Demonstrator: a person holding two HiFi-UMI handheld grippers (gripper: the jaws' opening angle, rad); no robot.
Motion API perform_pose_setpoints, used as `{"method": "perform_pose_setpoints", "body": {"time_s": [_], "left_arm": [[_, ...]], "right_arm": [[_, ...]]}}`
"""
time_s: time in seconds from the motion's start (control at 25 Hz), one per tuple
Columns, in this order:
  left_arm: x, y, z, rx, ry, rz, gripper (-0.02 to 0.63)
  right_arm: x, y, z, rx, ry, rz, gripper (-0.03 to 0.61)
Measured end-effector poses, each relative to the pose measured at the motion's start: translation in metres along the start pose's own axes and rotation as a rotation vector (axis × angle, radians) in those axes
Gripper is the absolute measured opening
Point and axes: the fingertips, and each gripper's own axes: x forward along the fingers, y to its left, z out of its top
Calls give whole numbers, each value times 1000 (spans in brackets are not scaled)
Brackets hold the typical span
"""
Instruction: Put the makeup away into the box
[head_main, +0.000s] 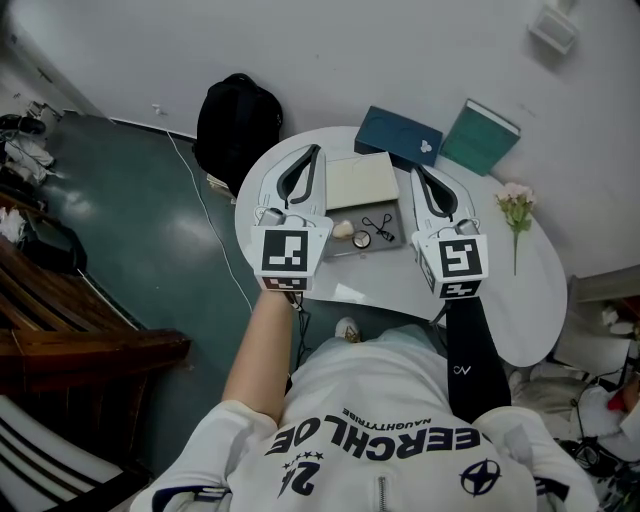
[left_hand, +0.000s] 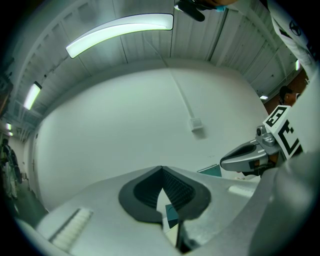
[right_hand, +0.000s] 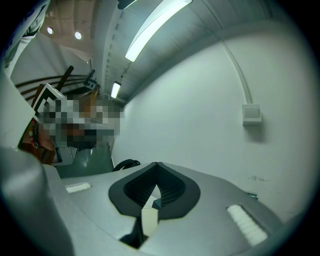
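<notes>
The table (head_main: 540, 290) looks smooth and matt, the floor (head_main: 150, 230) glossy, the backpack (head_main: 235, 125) cloth

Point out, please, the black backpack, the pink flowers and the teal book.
black backpack (head_main: 237, 122): head view, middle of its body.
pink flowers (head_main: 515, 196): head view, on the blooms.
teal book (head_main: 478, 140): head view, middle of its cover.

The room is bright all over. Long ceiling lamps (left_hand: 120, 27) shine white and glare a bit in both gripper views. Shadows on the white table (head_main: 540, 290) are soft. The gripper views bend round and go black at the corners.
</notes>
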Motion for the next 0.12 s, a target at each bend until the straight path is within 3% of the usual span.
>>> {"method": "perform_pose_setpoints", "body": {"time_s": [0.12], "left_arm": [[-2,4,-1,4,5,5,2]], "right_arm": [[1,2,1,2,2,2,29]]}}
